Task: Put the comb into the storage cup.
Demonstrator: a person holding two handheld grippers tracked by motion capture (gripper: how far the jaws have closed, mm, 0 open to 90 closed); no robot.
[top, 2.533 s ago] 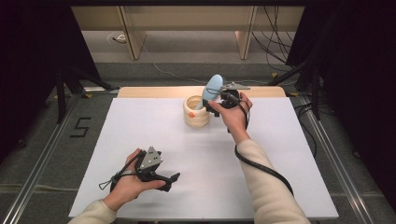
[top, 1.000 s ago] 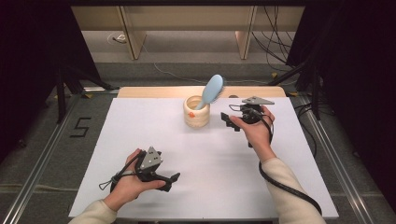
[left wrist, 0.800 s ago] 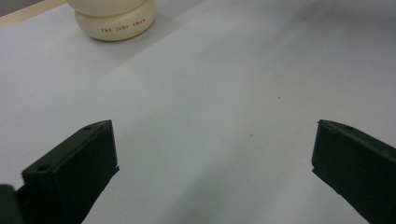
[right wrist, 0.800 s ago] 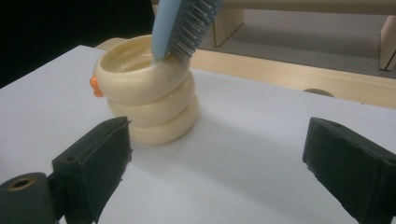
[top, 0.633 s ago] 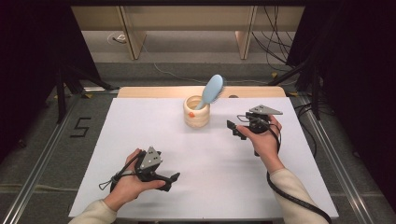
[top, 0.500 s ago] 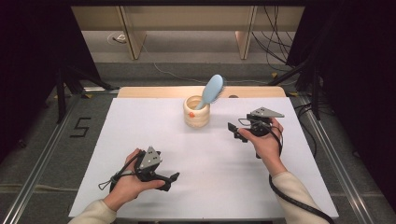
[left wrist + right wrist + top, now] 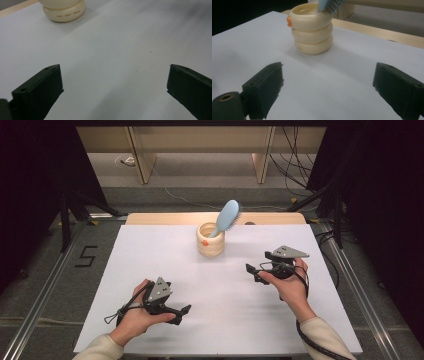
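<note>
A cream holder (image 7: 210, 240), shaped like three stacked rings with a small orange knob on its upper rim, stands upright near the far edge of the white table (image 7: 150, 255), roughly at its middle. A light blue hairbrush (image 7: 226, 218) sits in it handle down, its head leaning out over the rim toward the right and back; in the right gripper view the bristled head (image 7: 329, 5) rests against the holder's lip (image 7: 311, 29). The right gripper (image 7: 254, 272) is held above the table to the right of the holder and somewhat nearer the person, well apart from it, its jaws pointing left toward the holder; they stand wide apart with nothing between them, only bare white surface, though they have just been closing slightly. The left gripper (image 7: 183, 312) rests low in the left hand (image 7: 134, 316) at the near left part of the table, well apart from the holder, its jaws also spread wide and empty; in its own view the base of the holder (image 7: 63, 11) shows far ahead with small printed lettering on it. Nothing lies on the table between either gripper and the holder. Beyond the table's far wooden edge stand pale furniture legs (image 7: 141, 160), with cables (image 7: 295, 155) trailing over the floor at the right, and a black mark like a "5" (image 7: 86, 256) on the floor to the left.
</note>
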